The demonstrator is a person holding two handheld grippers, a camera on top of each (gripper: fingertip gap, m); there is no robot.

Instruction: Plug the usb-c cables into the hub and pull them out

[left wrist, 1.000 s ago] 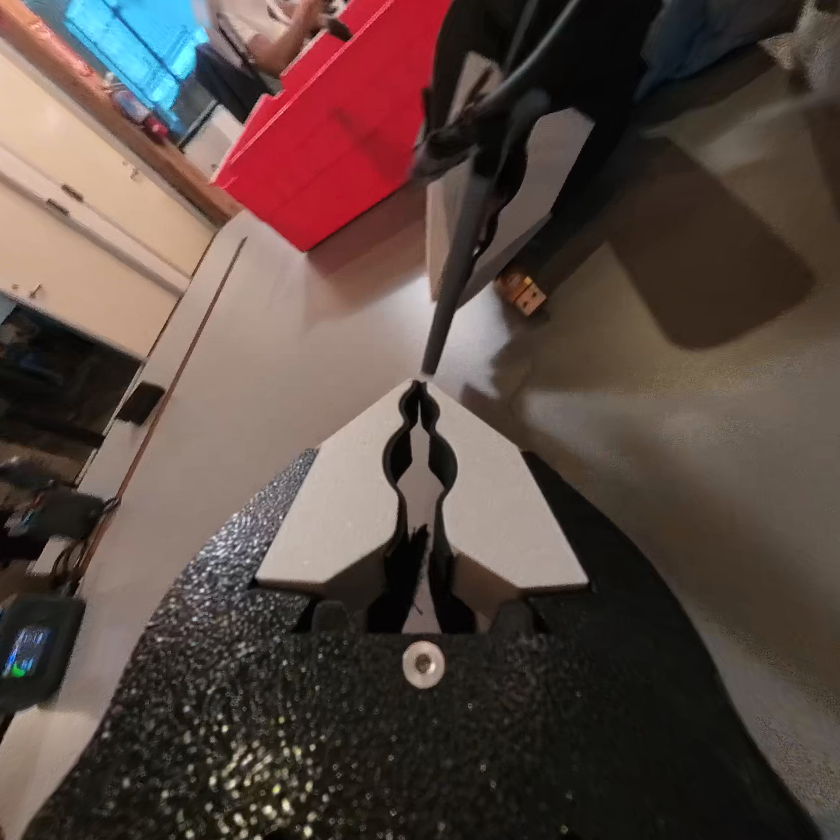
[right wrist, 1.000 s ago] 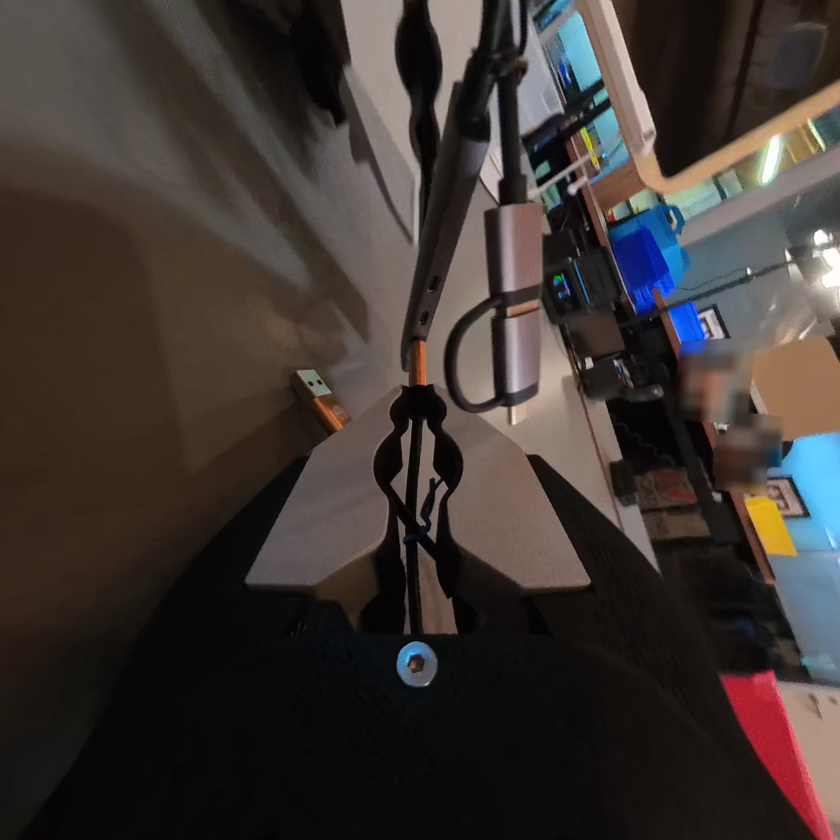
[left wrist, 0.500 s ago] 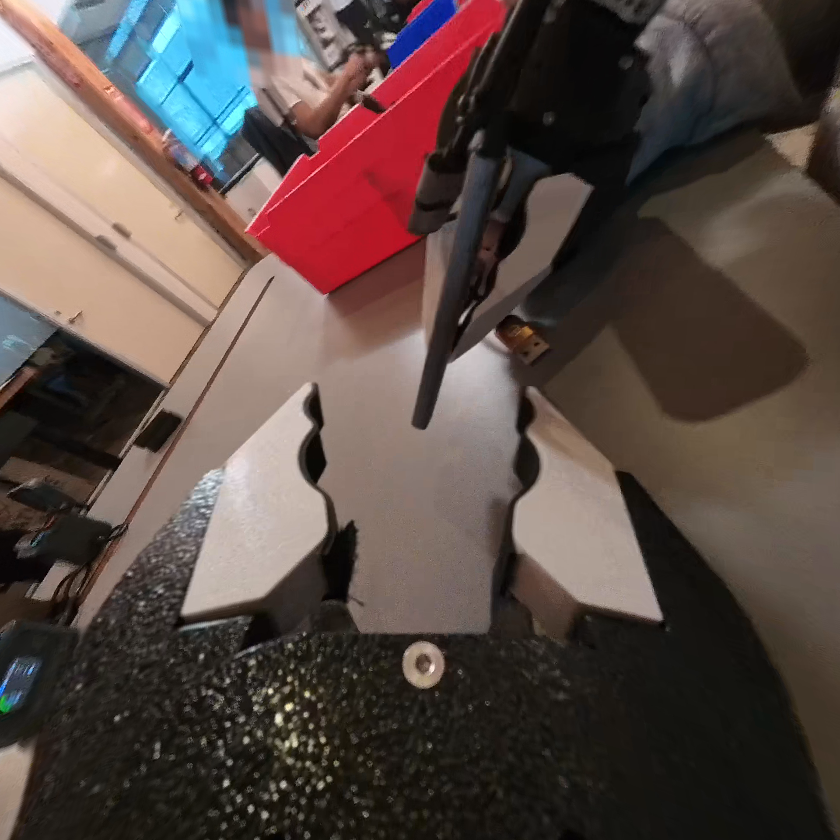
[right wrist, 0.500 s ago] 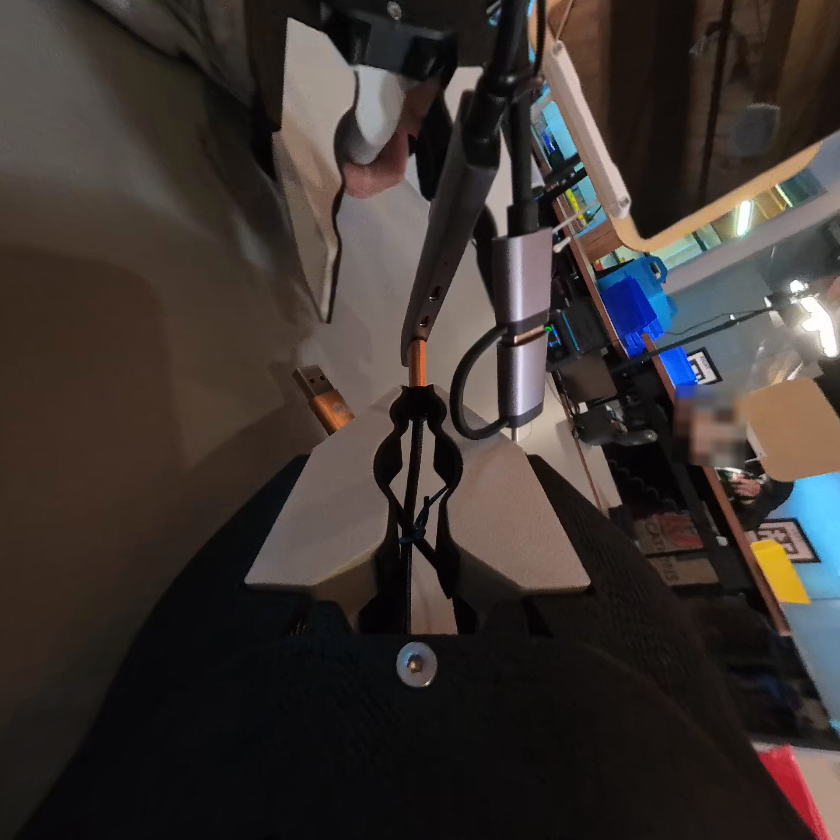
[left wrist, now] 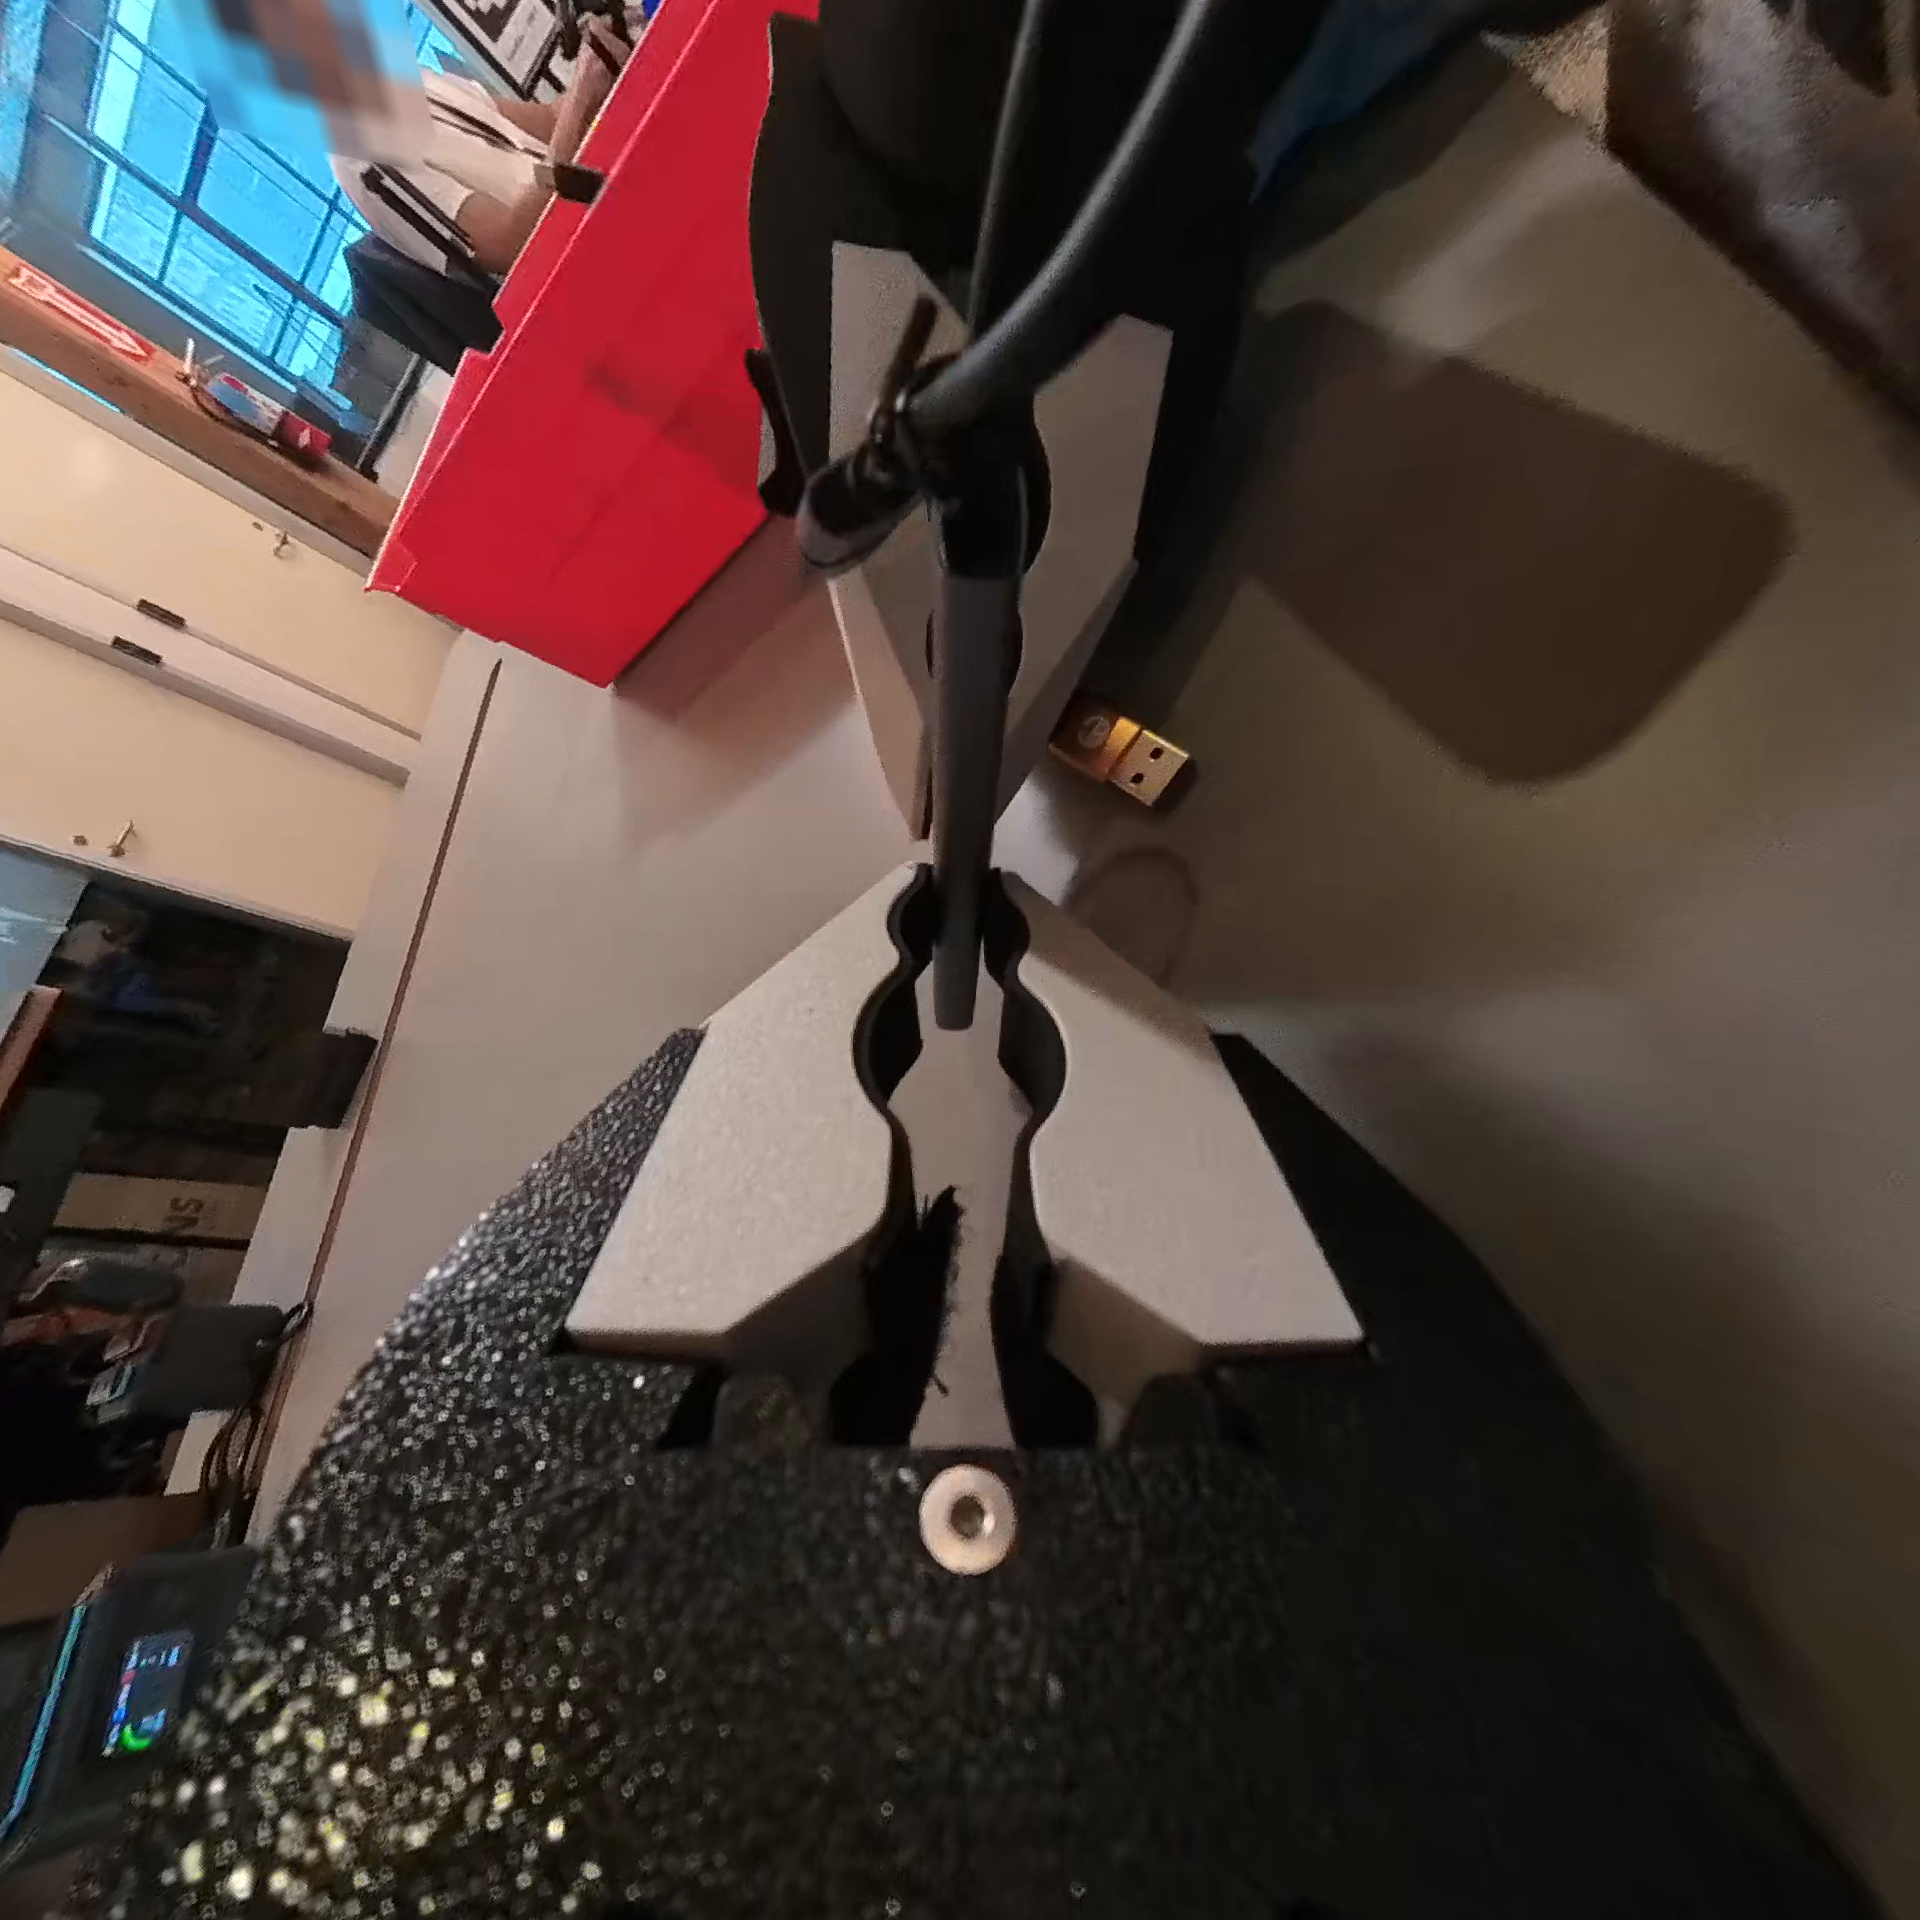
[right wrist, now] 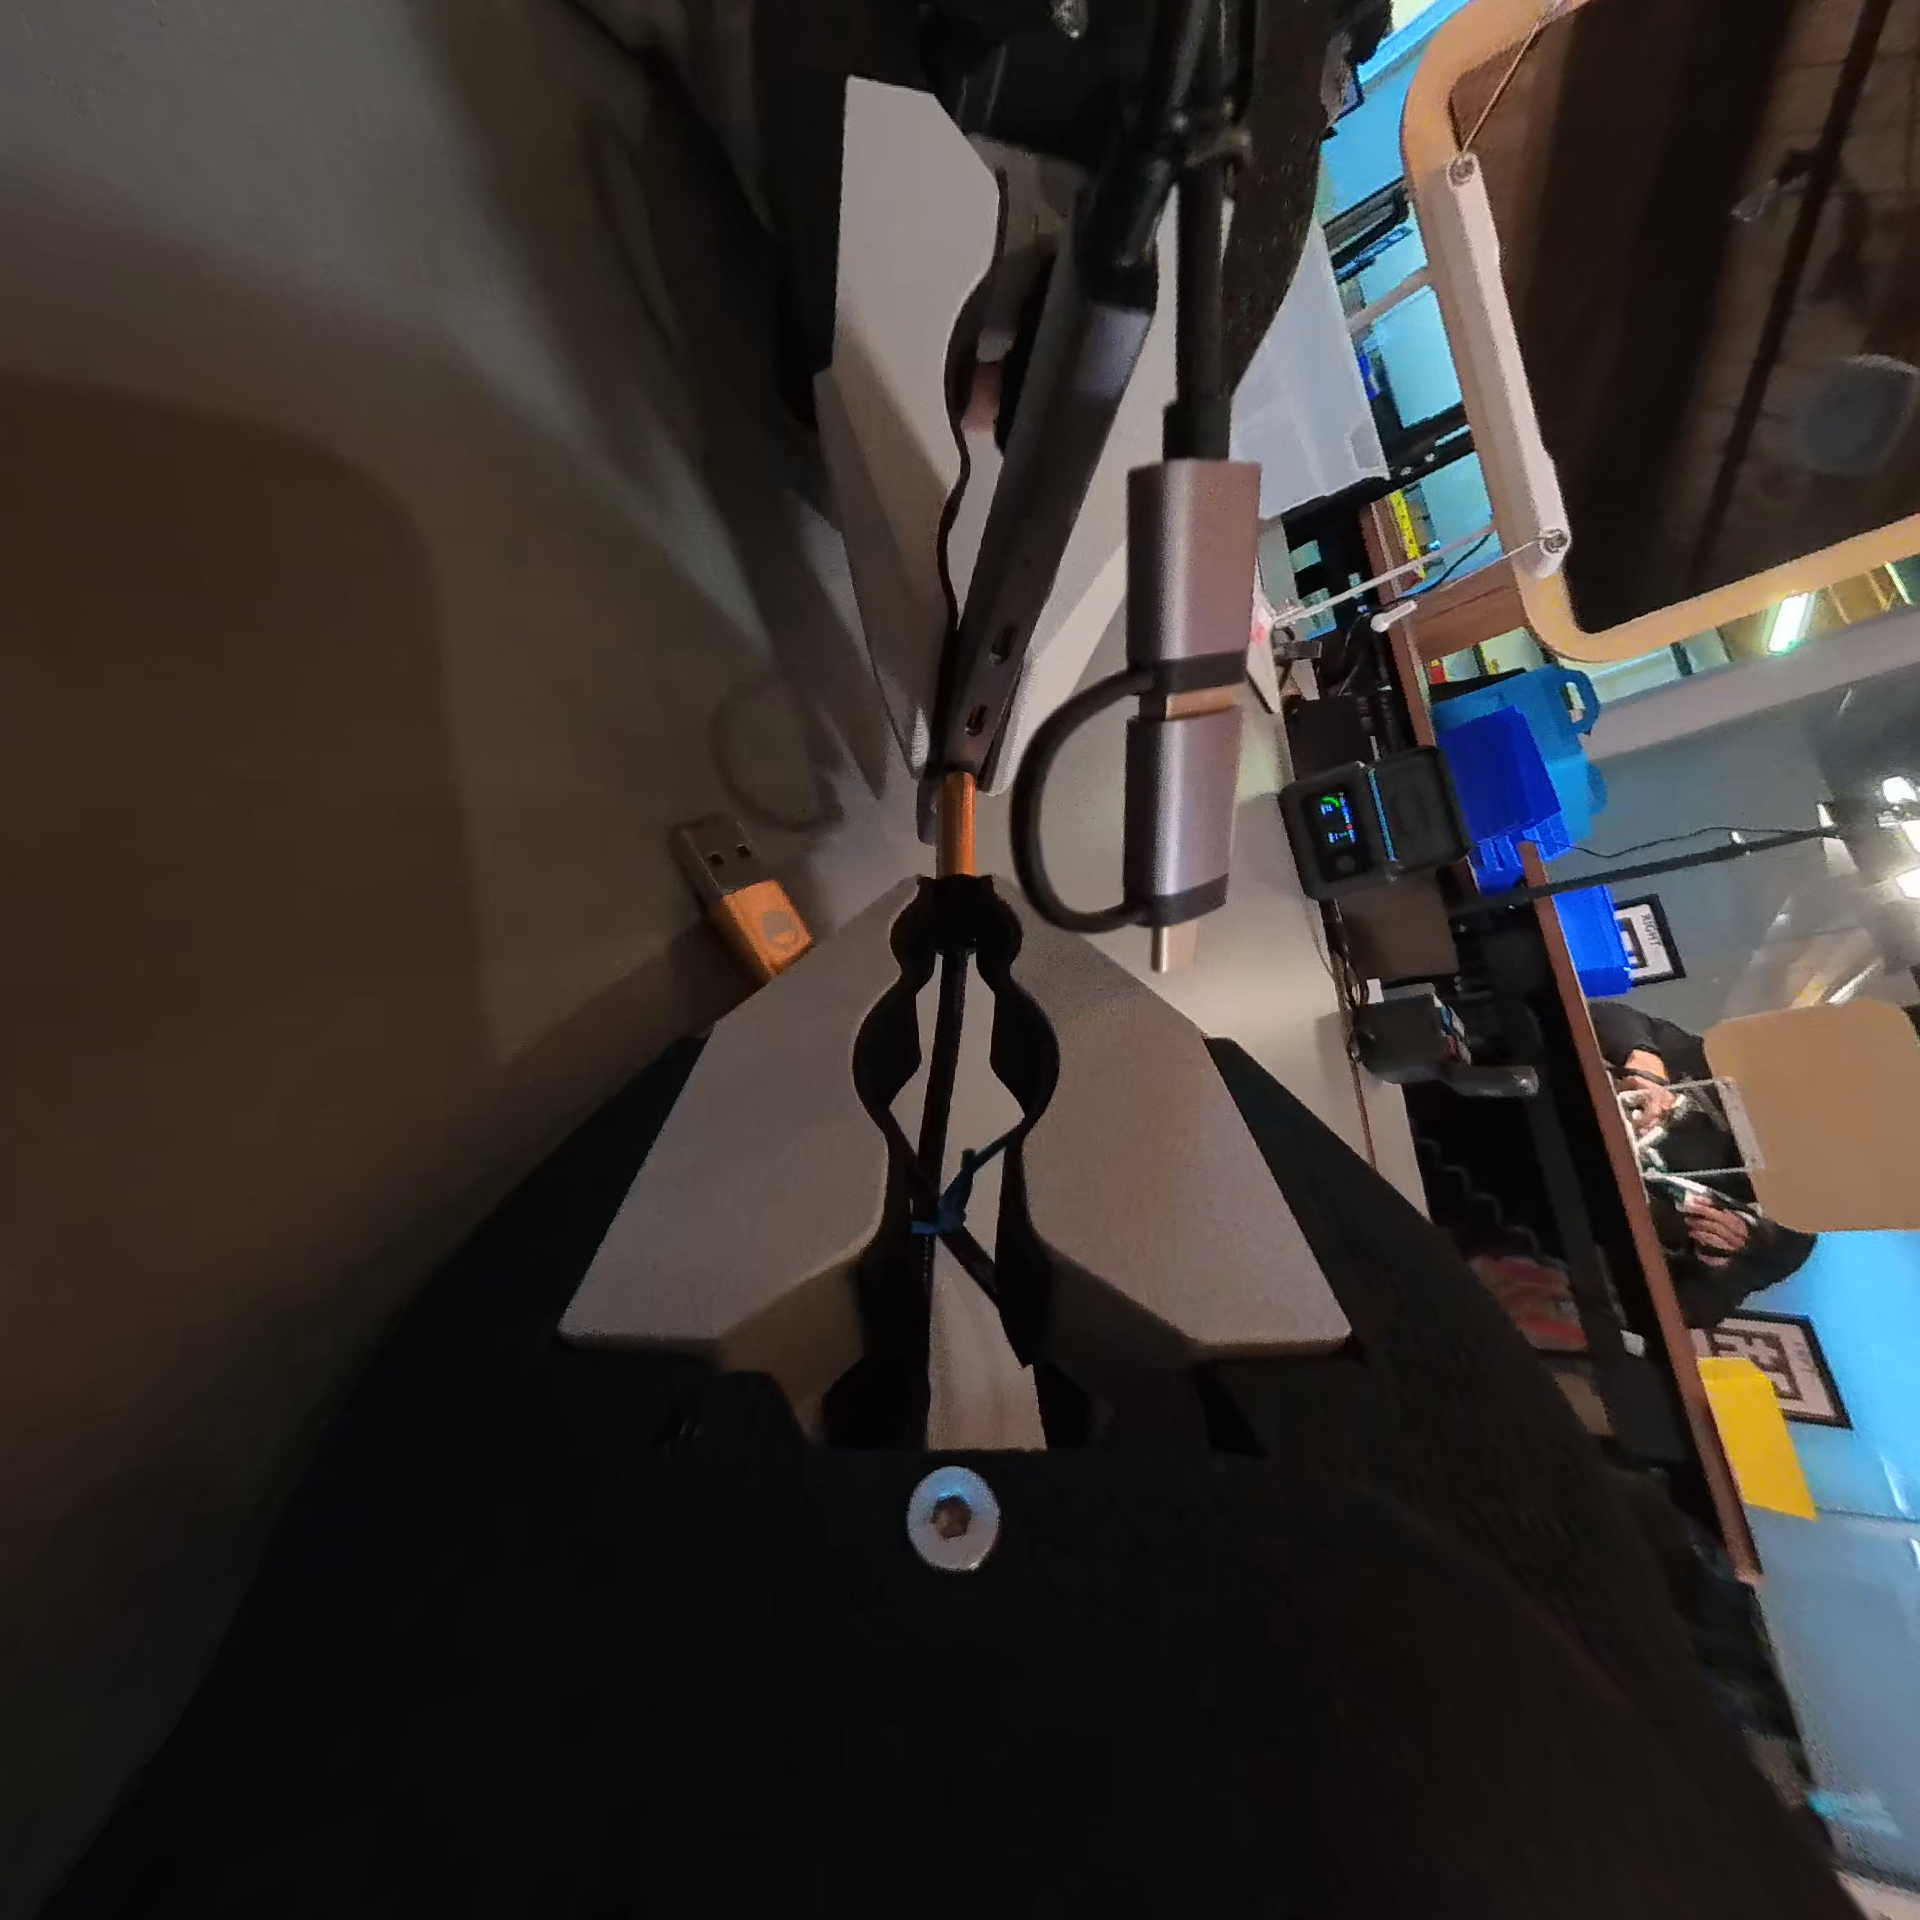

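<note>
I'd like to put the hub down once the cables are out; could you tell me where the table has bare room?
The pale grey tabletop is bare to the right of the orange-and-gold USB-A plug, and also between the red plastic bin and the left gripper. It is crowded in the middle, where both grippers meet at the slim grey hub.

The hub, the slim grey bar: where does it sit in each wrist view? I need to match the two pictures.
Left wrist view: the hub stands edge-on at centre, its near end between the left gripper fingers.
Right wrist view: the hub slants down from top centre, an orange plug at its lower end, just above the right gripper.
Shared landmark: the orange USB-A plug lying on the table.
</note>
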